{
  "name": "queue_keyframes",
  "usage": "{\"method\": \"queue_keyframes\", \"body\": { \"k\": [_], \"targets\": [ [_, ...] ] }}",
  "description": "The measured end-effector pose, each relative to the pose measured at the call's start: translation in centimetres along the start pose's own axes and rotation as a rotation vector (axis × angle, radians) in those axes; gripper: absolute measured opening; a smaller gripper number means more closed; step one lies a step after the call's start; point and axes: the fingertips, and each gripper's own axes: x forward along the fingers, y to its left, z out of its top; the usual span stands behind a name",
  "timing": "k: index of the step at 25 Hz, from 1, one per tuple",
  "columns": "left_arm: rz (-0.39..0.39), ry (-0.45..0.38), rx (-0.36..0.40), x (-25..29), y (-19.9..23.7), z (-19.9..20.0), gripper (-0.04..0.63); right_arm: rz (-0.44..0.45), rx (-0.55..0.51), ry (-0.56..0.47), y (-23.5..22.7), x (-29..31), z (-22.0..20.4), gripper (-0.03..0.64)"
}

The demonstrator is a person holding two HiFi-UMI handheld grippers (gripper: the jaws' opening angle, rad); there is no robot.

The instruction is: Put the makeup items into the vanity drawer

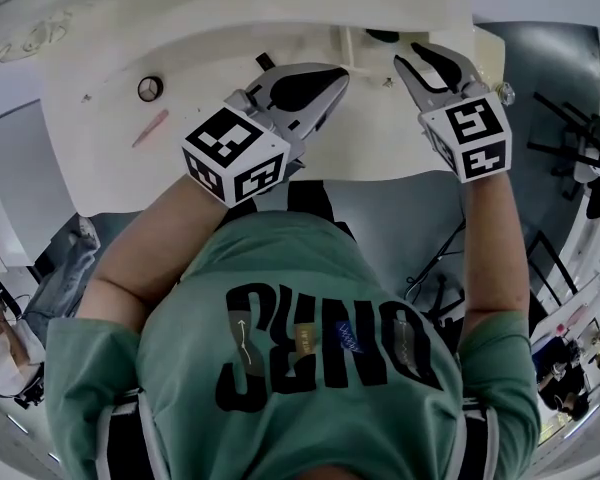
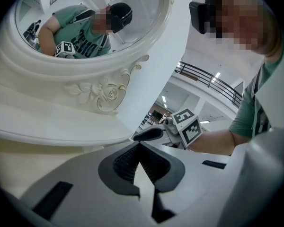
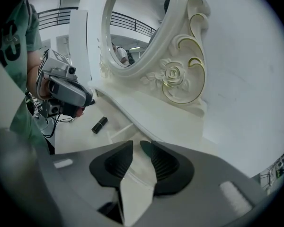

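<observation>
A black lipstick (image 3: 99,125) lies on the white vanity top (image 1: 360,138); in the head view the lipstick (image 1: 264,62) is just behind my left gripper (image 1: 340,72). That gripper's jaws meet at the tips with nothing between them (image 2: 139,146). My right gripper (image 1: 410,55) hovers at the back right, over an open white compartment (image 1: 365,38) with a dark thing inside. Its jaws (image 3: 136,144) stand slightly apart and hold nothing. A pink stick (image 1: 150,128) and a small round item (image 1: 150,89) lie at the left of the top.
The ornate white mirror frame (image 3: 180,74) rises right behind the vanity top, close to both grippers. The top's front edge (image 1: 380,178) runs just ahead of my body. A metal knob (image 1: 505,95) sits at the right edge beside the right gripper's marker cube.
</observation>
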Motion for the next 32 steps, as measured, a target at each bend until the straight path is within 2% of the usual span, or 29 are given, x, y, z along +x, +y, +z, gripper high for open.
{"method": "queue_keyframes", "body": {
  "k": [4,7,15,19,23,27,32],
  "targets": [
    [0.008,-0.013,0.000,0.3,-1.4,0.7,-0.001,-0.003,0.022,-0.047,-0.4,-2.0,0.6,0.129],
    [0.026,-0.039,0.007,-0.6,-1.9,1.4,-0.002,0.017,0.066,-0.138,0.1,-3.8,2.6,0.127],
    [0.124,-0.137,0.043,-11.9,-2.6,8.0,-0.001,0.117,0.196,-0.418,6.6,-9.9,13.9,0.052],
    [0.204,-0.215,0.123,-19.0,-2.8,12.2,-0.002,0.158,0.166,-0.540,9.7,-11.6,20.3,0.012],
    [0.249,-0.266,0.173,-25.2,-3.6,15.5,-0.001,0.197,0.176,-0.620,12.8,-13.6,24.7,0.009],
    [0.268,-0.319,0.191,-29.6,-4.4,17.8,-0.001,0.227,0.150,-0.673,15.2,-14.6,28.0,0.008],
    [0.295,-0.362,0.192,-32.6,-4.3,19.1,0.000,0.262,0.089,-0.679,17.1,-14.6,30.3,0.008]
  ]
}}
